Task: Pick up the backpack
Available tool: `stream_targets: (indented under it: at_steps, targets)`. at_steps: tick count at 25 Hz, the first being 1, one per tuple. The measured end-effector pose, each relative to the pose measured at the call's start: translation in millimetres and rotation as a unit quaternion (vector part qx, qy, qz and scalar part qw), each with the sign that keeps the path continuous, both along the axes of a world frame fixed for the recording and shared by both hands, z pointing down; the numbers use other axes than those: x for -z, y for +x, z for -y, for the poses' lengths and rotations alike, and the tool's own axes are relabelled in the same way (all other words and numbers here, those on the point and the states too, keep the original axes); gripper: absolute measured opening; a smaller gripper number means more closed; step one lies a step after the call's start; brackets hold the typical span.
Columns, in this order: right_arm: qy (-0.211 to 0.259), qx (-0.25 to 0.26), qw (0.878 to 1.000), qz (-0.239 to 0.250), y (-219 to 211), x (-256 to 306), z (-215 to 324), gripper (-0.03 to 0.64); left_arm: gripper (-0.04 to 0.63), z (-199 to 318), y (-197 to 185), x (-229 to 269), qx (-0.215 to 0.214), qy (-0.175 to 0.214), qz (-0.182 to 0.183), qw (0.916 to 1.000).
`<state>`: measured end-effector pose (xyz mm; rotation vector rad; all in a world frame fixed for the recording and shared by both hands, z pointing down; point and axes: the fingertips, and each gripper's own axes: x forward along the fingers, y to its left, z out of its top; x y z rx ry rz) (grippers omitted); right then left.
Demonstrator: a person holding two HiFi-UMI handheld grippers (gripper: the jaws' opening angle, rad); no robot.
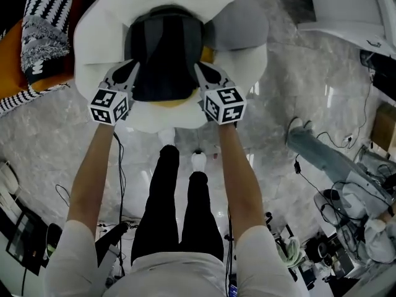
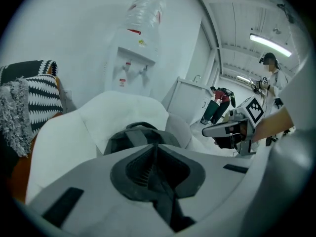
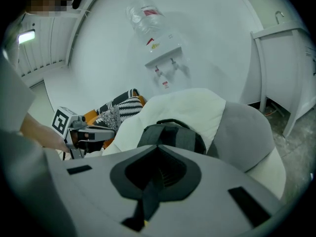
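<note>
Sitting between the two hand-held grippers (image 1: 132, 65) (image 1: 199, 68) is the backpack (image 1: 164, 51).

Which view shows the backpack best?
The head view: the backpack shows almost whole from above, lying on the white cushion. Both gripper views catch only its top and carry handle; the rest is hidden.

Blk backpack (image 1: 164, 54) on wht armchair (image 1: 99, 36)

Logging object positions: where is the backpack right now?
In the head view, top centre, the backpack lies on the white seat, between the left gripper and right gripper.
</note>
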<state>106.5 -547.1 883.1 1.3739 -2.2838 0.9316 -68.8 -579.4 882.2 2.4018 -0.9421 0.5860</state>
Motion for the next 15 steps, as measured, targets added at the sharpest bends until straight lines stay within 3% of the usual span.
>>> stream_targets:
  at_steps: [4, 15]
  targets:
    - [-0.002, 0.004, 1.0, -0.009, 5, -24, 8, 0.005, 0.007, 10, 6, -27, 0.003, -0.006, 0.008, 1.0]
    - [-0.005, 0.015, 0.999, -0.033, 12, -84, 23, 0.013, 0.101, 24, 18, -92, -0.015, -0.019, 0.02, 0.9995]
